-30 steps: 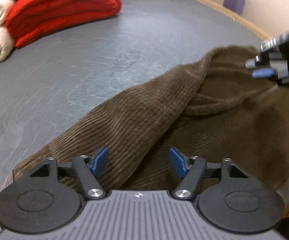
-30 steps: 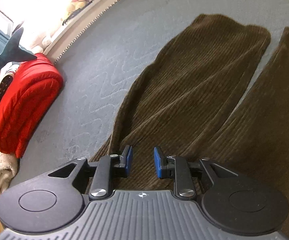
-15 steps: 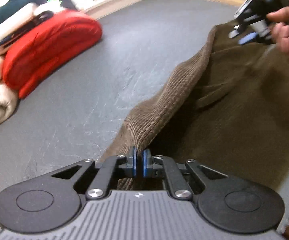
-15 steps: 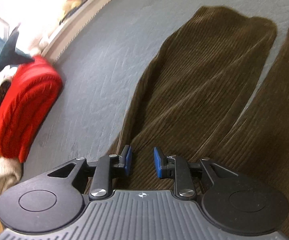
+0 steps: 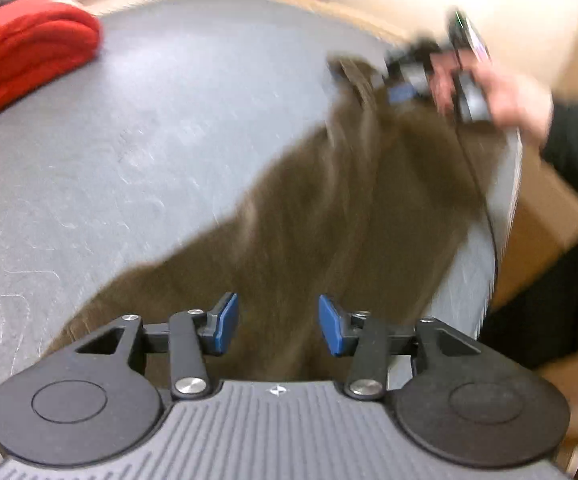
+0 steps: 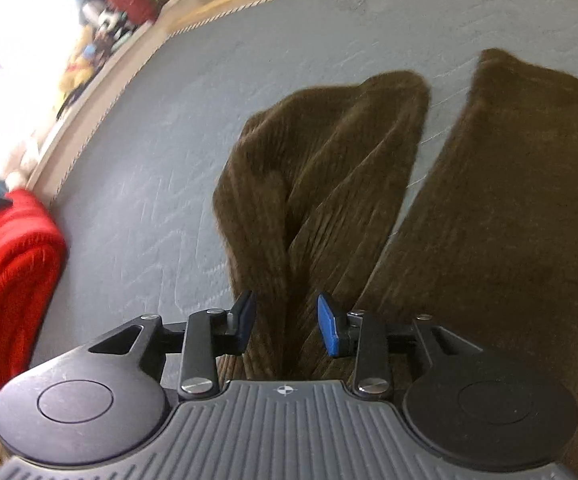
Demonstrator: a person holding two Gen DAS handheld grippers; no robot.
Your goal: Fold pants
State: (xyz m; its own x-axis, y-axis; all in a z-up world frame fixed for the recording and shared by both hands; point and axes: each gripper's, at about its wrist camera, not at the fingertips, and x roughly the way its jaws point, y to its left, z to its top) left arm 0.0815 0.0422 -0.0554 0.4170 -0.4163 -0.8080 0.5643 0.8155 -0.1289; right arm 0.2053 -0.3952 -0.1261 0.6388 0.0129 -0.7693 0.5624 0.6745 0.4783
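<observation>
Grey quilted mattress (image 6: 137,208) fills most of what we see, and the brown corduroy pants (image 6: 509,216) lie spread across it ahead of both sets of fingers. In our right wrist view the two legs run away from the fingers, with a strip of bare mattress showing between them further out, and the nearer leg is bunched into a raised fold that starts between the fingertips. Off to the left of the fingers sits a folded red knitted blanket (image 6: 9,280), well apart from the pants. Our right gripper (image 6: 287,326) has its jaws opening, the ridge of cloth standing between the blue pads (image 6: 331,330) without being pressed as far as we can tell. Our left gripper (image 5: 275,322) is also opening, its jaws moderately apart over the blurred fabric, nothing pinched. In that left view our right hand (image 5: 501,92) appears far beyond the fingers, by the upper edge of the pants. We judge the risk to be this: with both grips released on a rumpled leg, the fold may slump unevenly, and a hasty re-grasp could catch only one layer, or drag the cloth and skew the legs out of line.
</observation>
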